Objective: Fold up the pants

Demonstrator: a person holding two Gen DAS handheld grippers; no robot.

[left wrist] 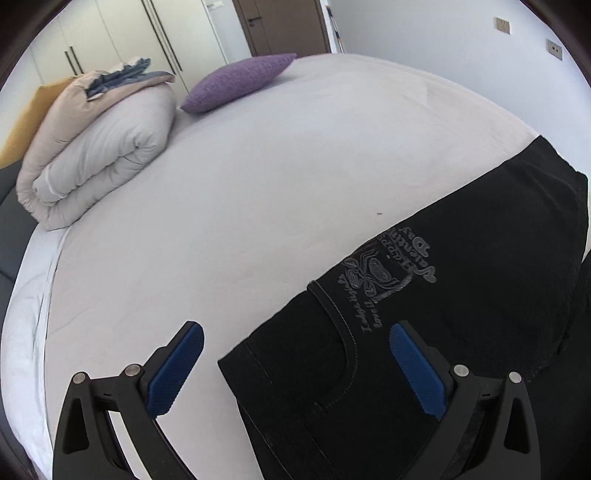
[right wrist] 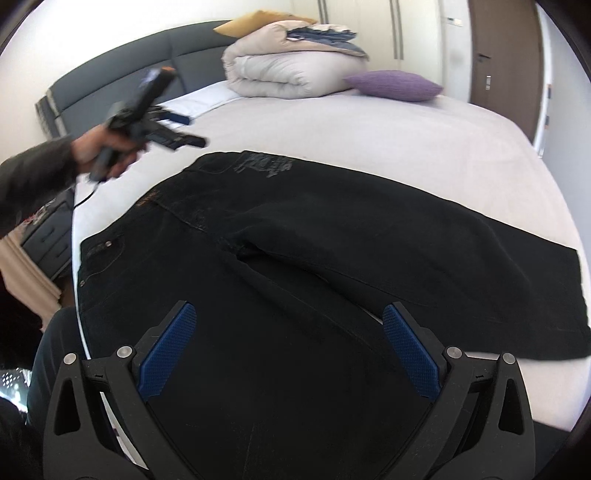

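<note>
Black pants (right wrist: 295, 266) lie spread flat on the white bed (right wrist: 369, 125), waistband to the left, both legs running right and toward me. In the left wrist view the pants (left wrist: 461, 295) show a grey printed emblem (left wrist: 384, 277) near the waist. My left gripper (left wrist: 295, 365) is open, hovering over the waistband corner, one blue pad above the sheet and one above the fabric. It also shows blurred in the right wrist view (right wrist: 173, 129), held by a hand above the waist. My right gripper (right wrist: 290, 347) is open above the near leg.
A rolled grey duvet (left wrist: 96, 155) with folded clothes on top and a purple cushion (left wrist: 236, 81) sit at the head of the bed. A dark headboard (right wrist: 122, 81), wardrobe doors (left wrist: 122, 33) and a brown door (left wrist: 284, 26) stand beyond. A nightstand (right wrist: 48, 240) is at left.
</note>
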